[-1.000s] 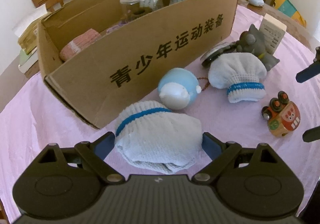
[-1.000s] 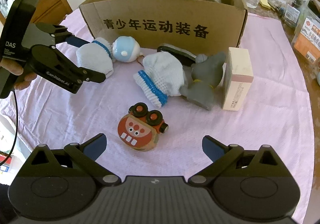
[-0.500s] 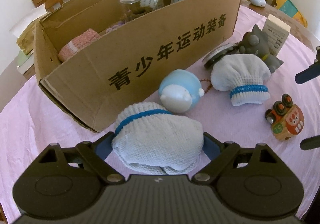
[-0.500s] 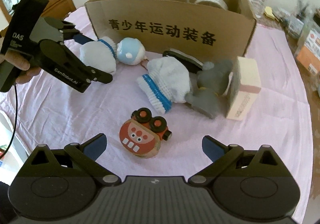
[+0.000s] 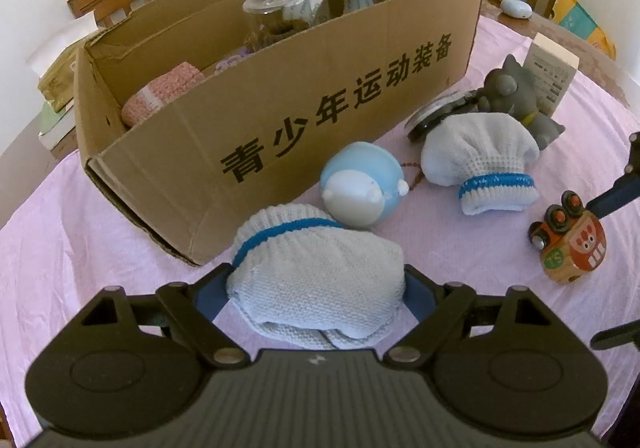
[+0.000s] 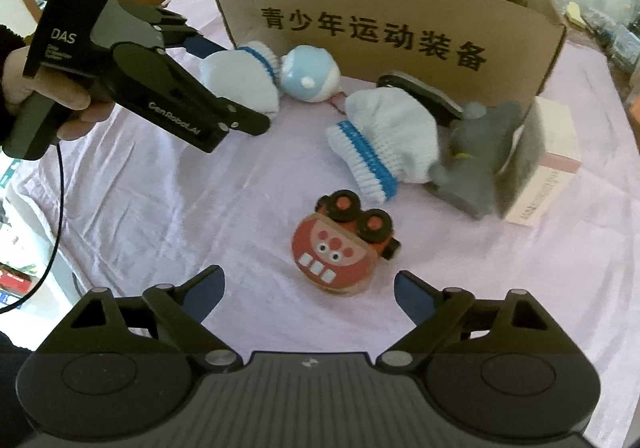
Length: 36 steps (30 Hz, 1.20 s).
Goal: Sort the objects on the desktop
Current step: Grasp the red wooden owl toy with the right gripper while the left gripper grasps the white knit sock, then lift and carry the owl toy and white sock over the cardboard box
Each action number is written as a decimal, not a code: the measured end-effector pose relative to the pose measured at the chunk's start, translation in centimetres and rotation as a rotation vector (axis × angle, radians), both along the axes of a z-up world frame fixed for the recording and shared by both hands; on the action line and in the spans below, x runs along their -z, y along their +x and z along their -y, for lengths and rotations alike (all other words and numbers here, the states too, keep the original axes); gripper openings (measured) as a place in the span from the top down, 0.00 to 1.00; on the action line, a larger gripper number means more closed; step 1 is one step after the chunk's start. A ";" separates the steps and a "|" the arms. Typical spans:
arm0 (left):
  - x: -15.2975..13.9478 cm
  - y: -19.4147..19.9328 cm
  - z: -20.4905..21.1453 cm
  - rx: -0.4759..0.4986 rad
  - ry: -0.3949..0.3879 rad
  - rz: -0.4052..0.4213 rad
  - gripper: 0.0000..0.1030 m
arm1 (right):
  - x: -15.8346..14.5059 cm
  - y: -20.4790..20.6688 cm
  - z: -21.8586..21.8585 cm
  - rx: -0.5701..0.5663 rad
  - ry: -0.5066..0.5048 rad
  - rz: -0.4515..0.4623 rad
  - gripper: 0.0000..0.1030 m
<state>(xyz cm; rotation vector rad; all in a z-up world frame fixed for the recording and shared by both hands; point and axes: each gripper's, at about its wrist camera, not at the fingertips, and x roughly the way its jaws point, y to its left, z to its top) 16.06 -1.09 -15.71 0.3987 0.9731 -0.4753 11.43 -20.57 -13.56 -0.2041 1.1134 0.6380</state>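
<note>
The sorting is being judged as partly done, with most of the loose things still lying on the pink tablecloth point(image 6: 160, 208). Nearest in the left wrist view, the left gripper point(image 5: 316, 284) is being closed around a white knitted mitten point(image 5: 316, 280) with a blue band; the mitten is sitting between the jaws, its sides are being met by the 2 blue pads, and it is still resting on the cloth, so it is being taken as just gripped and not yet lifted. In the right wrist view, the right gripper point(image 6: 308, 288) is being closed too, but nothing is being pressed by it: a red toy car point(image 6: 340, 248) is lying just ahead of its open jaws, untouched. Further out, a 2nd mitten point(image 6: 384, 144), a blue and white ball toy point(image 6: 310, 74), a grey figure point(image 6: 476, 164), a dark flat object point(image 6: 420, 92) partly hidden behind them and a pale box point(image 6: 552, 164) are waiting beside one another in front of the cardboard box point(image 5: 320, 96). At the back, inside that box, a pink knitted item point(image 5: 160, 96), a clear jar point(image 5: 272, 16) and a roll of tape point(image 5: 332, 0) are already being kept. About 7 things are being counted as left to move.
</note>
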 end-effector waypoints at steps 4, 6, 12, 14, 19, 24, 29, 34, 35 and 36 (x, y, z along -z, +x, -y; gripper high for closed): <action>-0.1 -0.1 -0.1 -0.001 -0.010 0.001 0.16 | 0.2 0.4 -0.7 -0.012 0.002 0.002 0.10; -0.2 -0.1 -0.1 0.000 -0.011 0.003 0.16 | 0.2 0.7 -1.0 -0.016 0.005 0.010 0.10; -0.2 0.1 -0.1 0.003 -0.005 0.013 0.16 | 0.7 1.6 -2.1 -0.028 -0.017 0.033 0.18; -0.1 0.2 -0.2 -0.003 -0.004 0.010 0.16 | 1.0 1.6 -2.5 -0.034 -0.037 0.046 0.20; 0.0 0.5 -0.3 -0.007 -0.016 0.010 0.17 | 1.2 1.2 -2.9 -0.060 -0.099 0.105 0.33; -0.3 0.5 -0.7 -0.013 -0.030 0.006 0.23 | 0.9 1.3 -2.3 -0.061 -0.106 0.112 0.42; -0.9 0.0 -0.8 -0.007 -0.031 0.013 0.24 | 0.6 1.3 -1.6 -0.062 -0.098 0.112 0.42; -2.2 -0.5 -0.8 -0.009 -0.045 0.017 0.24 | 0.0 1.3 -1.0 -0.082 -0.087 0.115 0.43; -2.4 -0.6 -0.8 -0.009 -0.047 0.016 0.24 | -0.2 1.2 -0.8 -0.086 -0.086 0.118 0.43; -2.6 -0.8 -0.7 -0.008 -0.050 0.014 0.24 | -0.3 1.1 -0.7 -0.092 -0.088 0.122 0.43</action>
